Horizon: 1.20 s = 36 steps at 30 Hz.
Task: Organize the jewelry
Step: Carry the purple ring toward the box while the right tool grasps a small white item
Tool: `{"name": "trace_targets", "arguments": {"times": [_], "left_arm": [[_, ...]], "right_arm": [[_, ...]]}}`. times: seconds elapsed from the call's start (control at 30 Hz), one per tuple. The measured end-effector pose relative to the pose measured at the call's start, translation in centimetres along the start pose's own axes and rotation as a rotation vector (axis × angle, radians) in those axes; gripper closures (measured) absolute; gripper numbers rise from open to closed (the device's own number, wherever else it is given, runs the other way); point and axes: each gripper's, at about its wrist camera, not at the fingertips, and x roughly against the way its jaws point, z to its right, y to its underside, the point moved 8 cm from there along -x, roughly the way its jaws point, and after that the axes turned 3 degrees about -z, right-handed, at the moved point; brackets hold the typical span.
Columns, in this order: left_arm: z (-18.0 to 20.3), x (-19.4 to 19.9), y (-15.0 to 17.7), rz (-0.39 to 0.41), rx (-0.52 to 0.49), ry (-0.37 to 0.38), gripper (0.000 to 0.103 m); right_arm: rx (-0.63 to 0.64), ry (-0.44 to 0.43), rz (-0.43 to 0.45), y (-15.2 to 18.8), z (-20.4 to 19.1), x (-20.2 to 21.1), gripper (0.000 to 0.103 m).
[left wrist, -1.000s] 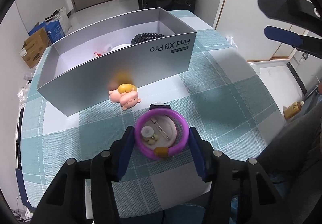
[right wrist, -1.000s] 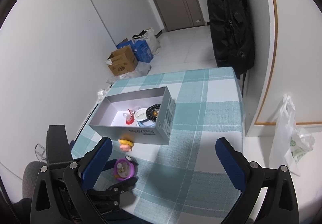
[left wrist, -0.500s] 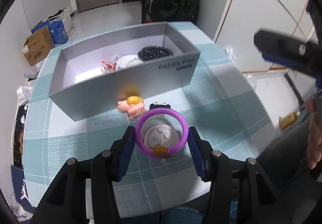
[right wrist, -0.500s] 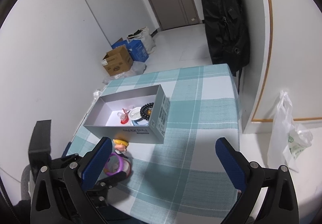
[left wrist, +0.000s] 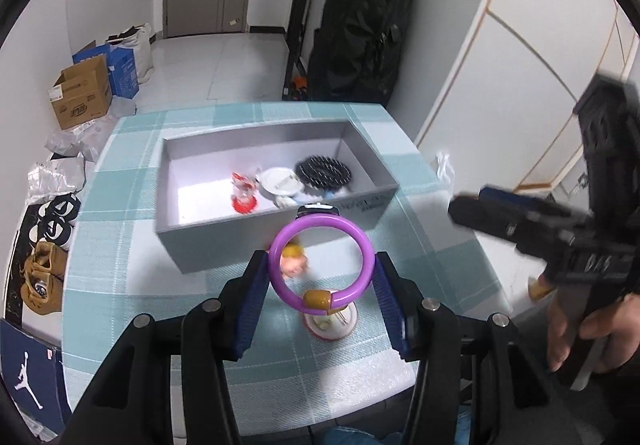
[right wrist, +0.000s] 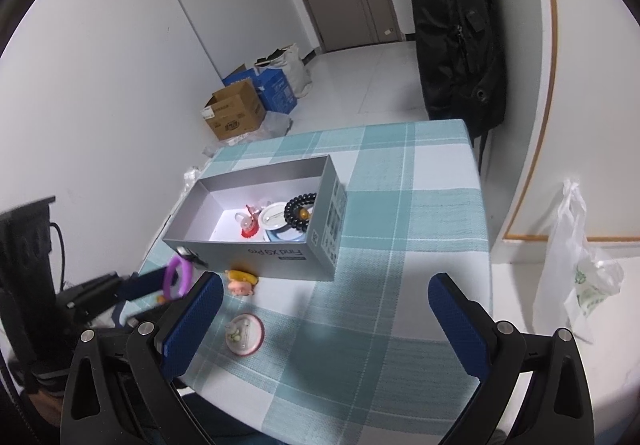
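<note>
L gripper (left wrist: 322, 277) grips purple bangle (left wrist: 320, 263), raised near box (left wrist: 276, 221) front edge.

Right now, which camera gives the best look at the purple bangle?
The left wrist view: the purple bangle fills the centre, clamped between the left gripper fingers, amber bead visible. The right wrist view shows it only small and edge-on at the left.

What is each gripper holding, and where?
The left gripper grips the purple bangle by its opposite outer sides, clear of the table. The right gripper is open and empty.
</note>
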Motion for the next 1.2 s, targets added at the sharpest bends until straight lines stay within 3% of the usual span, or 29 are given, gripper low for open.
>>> {"name": "trace_targets", "arguments": {"times": [0.4, 0.5, 0.63, 0.77, 0.83, 0.93, 1.2], "left_arm": [[-5.2, 3.4, -2.5, 0.120, 0.162, 0.038, 0.056], [-6.3, 3.6, -2.6, 0.131, 0.188, 0.027, 0.056], [-7.1, 3.6, -2.6, 0.130, 0.204, 0.023, 0.056], [-7.8, 3.4, -2.3, 0.115, 0.216, 0.024, 0.056], [-8.1, 3.4, -2.3, 0.115, 0.224, 0.027, 0.056], [-8.4, 3.6, -2.4, 0.118, 0.234, 0.031, 0.056], [-8.5, 3.6, -2.3, 0.109, 0.245, 0.038, 0.056]], "right_arm": [[0.196, -0.140, -0.125, 3.0, -6.2, -3.0, 0.001], [0.275, -0.153, -0.158, 4.2, -7.9, -4.1, 0.010], [0.343, -0.148, -0.217, 5.6, -9.3, -5.9, 0.030], [0.382, -0.121, -0.219, 6.0, -9.7, -6.8, 0.048], [0.395, -0.117, -0.225, 6.0, -9.7, -7.2, 0.055], [0.421, -0.090, -0.226, 6.3, -9.7, -7.5, 0.056], [0.457, -0.026, -0.232, 6.6, -9.4, -8.1, 0.087]]}}
